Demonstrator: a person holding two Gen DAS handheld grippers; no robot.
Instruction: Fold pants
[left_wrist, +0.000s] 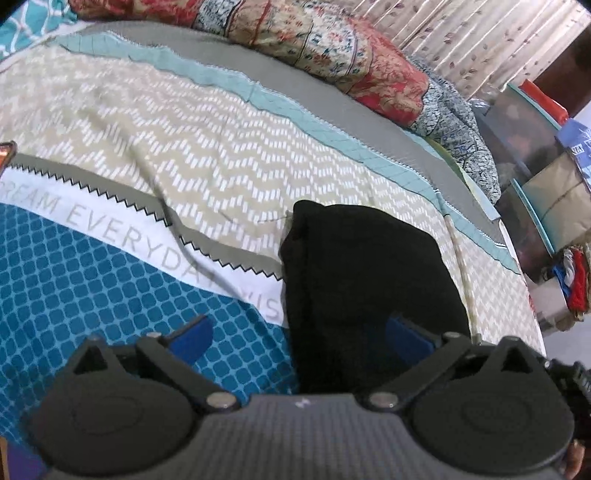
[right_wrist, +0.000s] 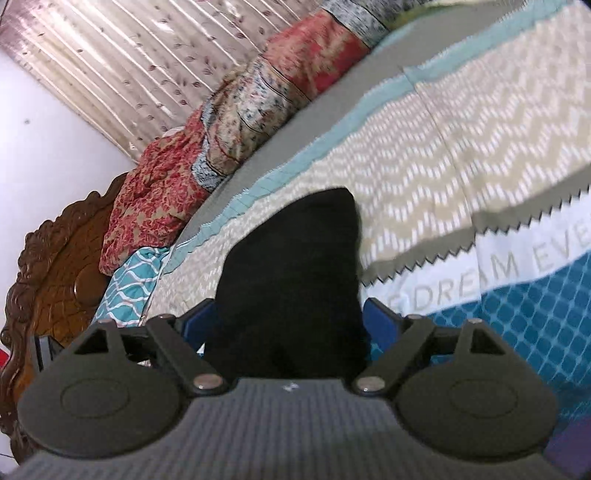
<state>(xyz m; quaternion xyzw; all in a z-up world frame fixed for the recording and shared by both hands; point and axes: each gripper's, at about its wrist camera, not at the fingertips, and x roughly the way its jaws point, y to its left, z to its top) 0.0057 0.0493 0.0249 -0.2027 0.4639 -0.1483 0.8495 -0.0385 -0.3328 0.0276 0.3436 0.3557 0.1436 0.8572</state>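
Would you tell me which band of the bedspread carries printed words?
The white band between the zigzag-edged grey strip and the blue squared area; it reads "DREAM EVERYDAY", while the others show only patterns.

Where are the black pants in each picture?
Left wrist view: the black pants lie lower right of centre on the bedspread, partly between the open left gripper fingers.
Right wrist view: the black pants sit in the lower centre, between the open right gripper fingers.
Shared landmark: the white band with grey letters runs beside the pants in both views.
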